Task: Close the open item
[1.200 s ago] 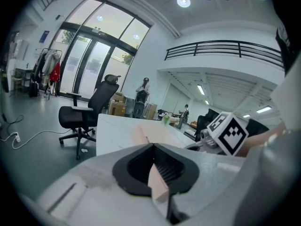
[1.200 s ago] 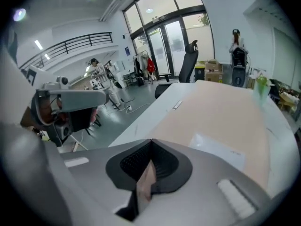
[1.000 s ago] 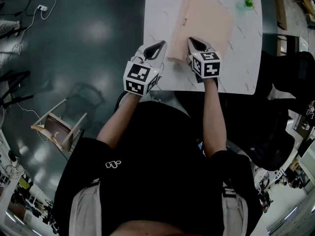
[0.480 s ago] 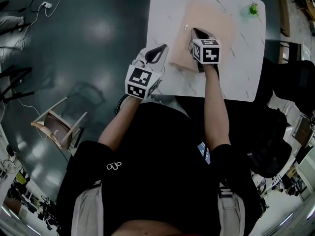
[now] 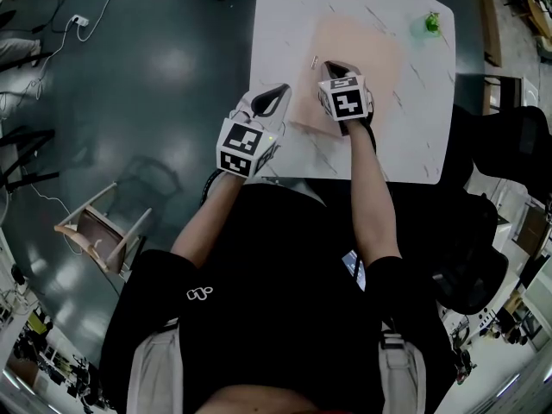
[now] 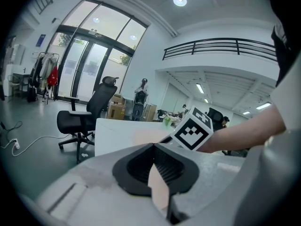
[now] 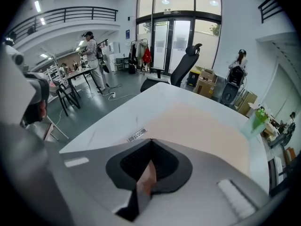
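Observation:
A peach folder (image 5: 366, 46) lies flat and closed on the white marble table (image 5: 285, 7). My right gripper (image 5: 329, 64) is shut with nothing in it, and its tip is over the folder's near left part. A small label strip (image 5: 315, 61) lies just left of that tip; in the right gripper view the strip (image 7: 137, 135) lies ahead of the shut jaws (image 7: 151, 139), with the folder (image 7: 197, 121) beyond. My left gripper (image 5: 285, 87) is shut at the folder's near left corner, above the table's left part. In the left gripper view its jaws (image 6: 153, 145) meet.
A small green object (image 5: 431, 22) stands at the table's far right corner. A wooden chair (image 5: 95, 227) lies on the dark floor to the left. A black office chair (image 5: 509, 145) is right of the table, another one (image 6: 84, 119) beyond it. People stand far off.
The folder's cover, raised along its left edge a second ago, now lies flat. My right gripper has moved forward and left over it. The left gripper has barely moved.

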Motion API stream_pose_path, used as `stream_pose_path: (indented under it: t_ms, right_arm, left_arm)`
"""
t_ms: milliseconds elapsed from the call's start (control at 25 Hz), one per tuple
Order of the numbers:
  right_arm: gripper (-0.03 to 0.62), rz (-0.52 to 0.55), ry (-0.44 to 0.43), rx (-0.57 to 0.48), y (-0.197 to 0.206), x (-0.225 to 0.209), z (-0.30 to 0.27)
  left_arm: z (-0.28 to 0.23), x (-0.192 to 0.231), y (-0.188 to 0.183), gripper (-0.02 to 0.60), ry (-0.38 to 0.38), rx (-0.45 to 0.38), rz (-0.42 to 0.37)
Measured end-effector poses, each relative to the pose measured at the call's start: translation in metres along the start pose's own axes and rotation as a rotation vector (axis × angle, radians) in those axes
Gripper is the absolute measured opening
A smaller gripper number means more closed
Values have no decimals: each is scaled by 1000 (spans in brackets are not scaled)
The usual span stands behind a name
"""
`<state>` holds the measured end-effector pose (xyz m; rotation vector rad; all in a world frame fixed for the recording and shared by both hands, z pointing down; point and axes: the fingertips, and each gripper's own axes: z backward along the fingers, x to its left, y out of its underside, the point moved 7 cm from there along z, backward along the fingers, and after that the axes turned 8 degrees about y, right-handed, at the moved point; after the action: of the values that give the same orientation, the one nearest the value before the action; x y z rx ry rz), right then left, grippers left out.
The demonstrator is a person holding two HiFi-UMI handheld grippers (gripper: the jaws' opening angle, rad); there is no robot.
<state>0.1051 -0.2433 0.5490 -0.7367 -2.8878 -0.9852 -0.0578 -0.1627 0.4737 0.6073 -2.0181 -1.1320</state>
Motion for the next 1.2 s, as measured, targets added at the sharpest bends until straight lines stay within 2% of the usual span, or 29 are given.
stream_pose_path:
  t_ms: [200,320,400,480,640,960,1080,1200]
  right_arm:
    - [0,-103,12,12,-1,-4,-2]
    - [0,-136,35,-8,-1,-4,0]
    - [0,-198,28,-37,1,-5,4]
    - [0,-280,2,-100,3,-7,16]
    - [0,-425,-33,-310,3,-14,60]
    - [0,-586,-81,-598,6,-30,155]
    - [-2,-610,-26,-675,12,-37,189]
    - [-2,-589,54,-725,18,-43,219]
  left_arm:
    - [-5,-1,-13,-14,21,-16,-42]
    - [-5,0,-23,-14,32,-24,-70]
    - [-4,-1,-30,-14,43,-32,-80]
    - [-3,-3,-34,-13,51,-42,-90]
    - [-5,-8,-46,-14,67,-65,-112]
    - [-19,-33,-80,-14,151,-134,-166]
    - [-26,-52,-90,-14,195,-156,-193]
    - [-30,-74,-100,-14,232,-182,-236]
